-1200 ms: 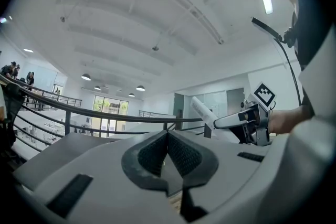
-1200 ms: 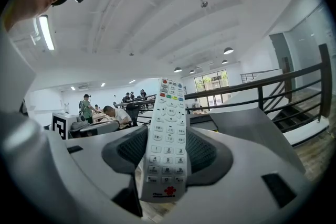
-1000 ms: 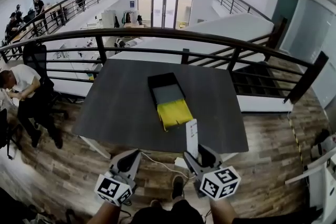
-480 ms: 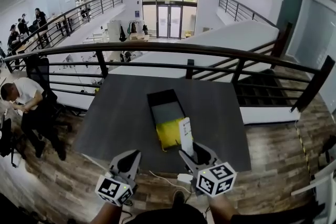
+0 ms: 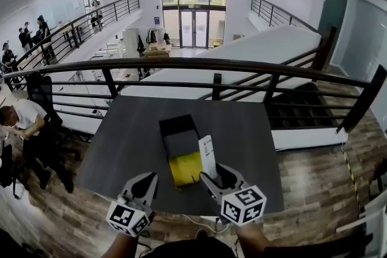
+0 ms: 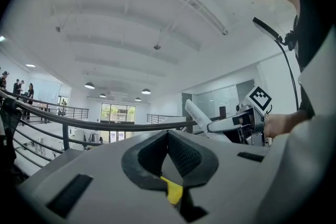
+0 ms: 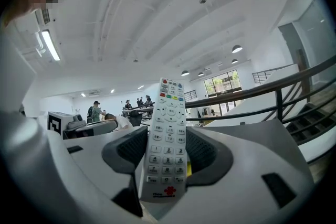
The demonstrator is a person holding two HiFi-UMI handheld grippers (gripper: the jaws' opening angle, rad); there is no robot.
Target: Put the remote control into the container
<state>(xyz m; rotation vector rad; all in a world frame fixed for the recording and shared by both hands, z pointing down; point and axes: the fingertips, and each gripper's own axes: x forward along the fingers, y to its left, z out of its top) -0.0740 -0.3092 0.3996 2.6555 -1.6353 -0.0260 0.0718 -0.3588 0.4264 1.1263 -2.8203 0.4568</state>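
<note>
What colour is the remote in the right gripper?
White remote, coloured buttons at its far end; right gripper view shows it best.

The person holds both tongs out in front of the body at about the same level, forearms side by side, with the left tongs [image 5: 143, 180] set apart from the right tongs [image 5: 213, 177] and both tilted forward and upward. The left jaws are pressed together with nothing between them. The right jaws are clamped on the lower part of a remote control [image 5: 207, 156], which stands upright out of them, and the right hand [image 6: 279, 124] grips the handle behind the marker cube [image 5: 242, 205].
</note>
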